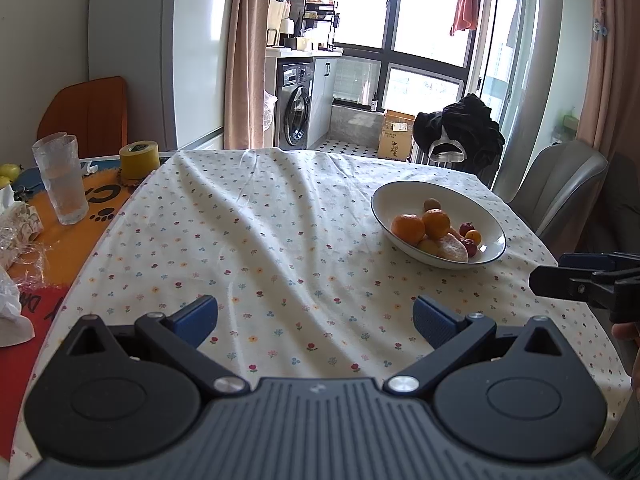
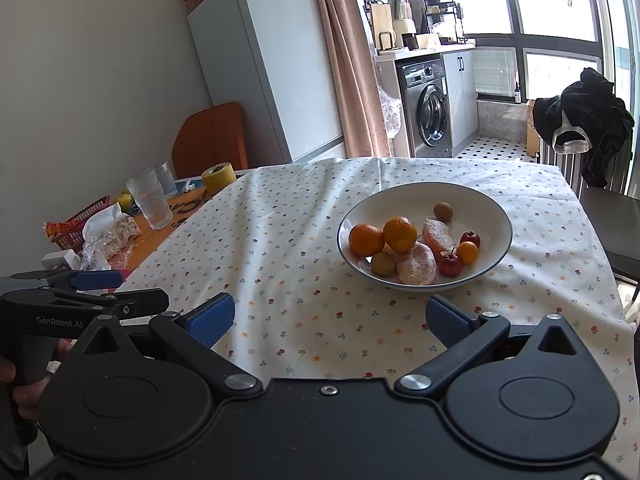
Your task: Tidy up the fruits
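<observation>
- While both tongs hover low over the flowered cloth, the left tongs [image 1: 314, 320] stand spread wide with nothing between their blue pads.
- Right tongs [image 2: 330, 318] are spread wide too, empty, just beside the left pair.
- Beyond them, a white bowl [image 2: 492, 208] sits on the cloth-covered surface [image 2: 280, 240], to the right of centre.
- Inside the bowl lie two whole oranges [image 2: 366, 239], touching each other, two peeled citrus pieces [image 2: 417, 264], small red fruits [image 2: 450, 265], a small orange fruit [image 2: 467, 252], a yellow-green fruit [image 2: 383, 263] and a brown fruit [image 2: 443, 212] set apart near the far side.
- Farther left, off the cloth, stand clear ribbed glasses [image 1: 64, 178] and a yellow tape roll [image 1: 139, 158].
- At the back are a white fridge [image 2: 260, 60] and a washing machine [image 2: 430, 110].
</observation>
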A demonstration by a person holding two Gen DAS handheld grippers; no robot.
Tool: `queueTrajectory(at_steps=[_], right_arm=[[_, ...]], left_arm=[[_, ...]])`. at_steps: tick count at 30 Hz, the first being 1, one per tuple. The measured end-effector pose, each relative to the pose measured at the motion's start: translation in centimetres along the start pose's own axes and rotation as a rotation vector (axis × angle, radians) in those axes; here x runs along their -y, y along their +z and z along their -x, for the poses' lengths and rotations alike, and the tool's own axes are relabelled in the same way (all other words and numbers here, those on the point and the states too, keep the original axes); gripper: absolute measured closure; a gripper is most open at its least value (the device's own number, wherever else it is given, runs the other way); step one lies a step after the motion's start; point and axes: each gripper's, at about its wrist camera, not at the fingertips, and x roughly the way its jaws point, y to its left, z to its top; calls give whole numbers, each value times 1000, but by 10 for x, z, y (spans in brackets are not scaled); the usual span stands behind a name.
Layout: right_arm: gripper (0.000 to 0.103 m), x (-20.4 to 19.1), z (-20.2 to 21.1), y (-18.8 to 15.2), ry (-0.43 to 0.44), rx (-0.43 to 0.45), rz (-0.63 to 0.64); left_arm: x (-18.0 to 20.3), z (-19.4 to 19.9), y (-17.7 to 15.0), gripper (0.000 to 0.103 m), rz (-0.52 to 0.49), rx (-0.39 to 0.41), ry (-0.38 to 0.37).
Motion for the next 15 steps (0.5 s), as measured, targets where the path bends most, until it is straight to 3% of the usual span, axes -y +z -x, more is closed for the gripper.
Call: queueTrajectory(at_steps=[15], right_arm=[[0,1,0,-1,-4,2,-1]], left_arm=[[-2,1,0,0,2,0,2]])
